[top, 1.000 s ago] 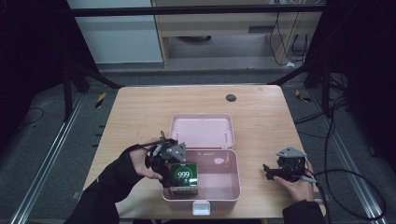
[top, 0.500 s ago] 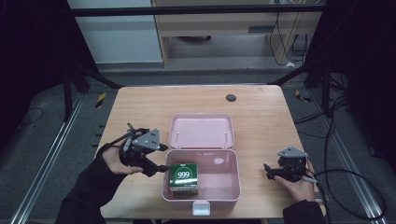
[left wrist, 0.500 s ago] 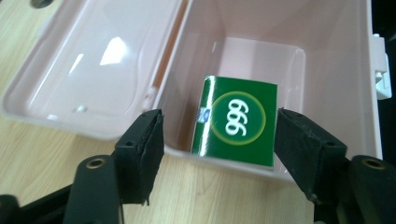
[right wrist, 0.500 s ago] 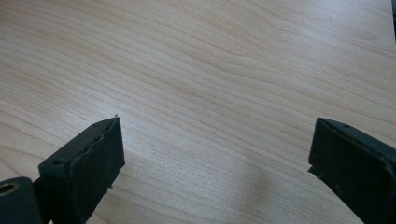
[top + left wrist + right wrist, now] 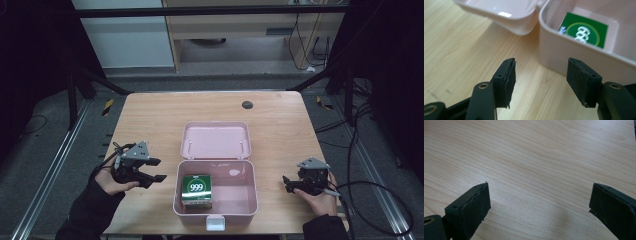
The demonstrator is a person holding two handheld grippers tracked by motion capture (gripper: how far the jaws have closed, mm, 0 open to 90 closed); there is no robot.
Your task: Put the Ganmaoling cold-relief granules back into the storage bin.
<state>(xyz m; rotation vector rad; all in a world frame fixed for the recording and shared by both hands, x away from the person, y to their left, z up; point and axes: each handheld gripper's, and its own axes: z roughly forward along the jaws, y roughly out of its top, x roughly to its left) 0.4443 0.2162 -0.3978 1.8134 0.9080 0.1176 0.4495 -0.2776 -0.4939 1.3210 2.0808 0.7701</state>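
An open pink plastic box (image 5: 242, 200) sits at the table's near middle, its lid (image 5: 216, 140) lying flat behind it. A green carton marked 999 (image 5: 196, 190) stands in the box's left part. My left gripper (image 5: 161, 170) is open just left of the box, a hand around it, with nothing between its jaws. In the left gripper view the left gripper (image 5: 541, 72) points at the box wall (image 5: 564, 55), and the green carton (image 5: 586, 31) shows over the rim. My right gripper (image 5: 286, 183) is open to the right of the box. In its own view the right gripper (image 5: 539, 195) is over bare wood.
The wooden table (image 5: 150, 120) has a dark round grommet (image 5: 247, 104) near its far edge. Cables (image 5: 380, 195) trail off the right side. Black frame legs and a dark floor surround the table.
My left gripper has drawn back leftward from over the pink box to the table beside it, leaving the green carton inside. The right gripper has stayed put.
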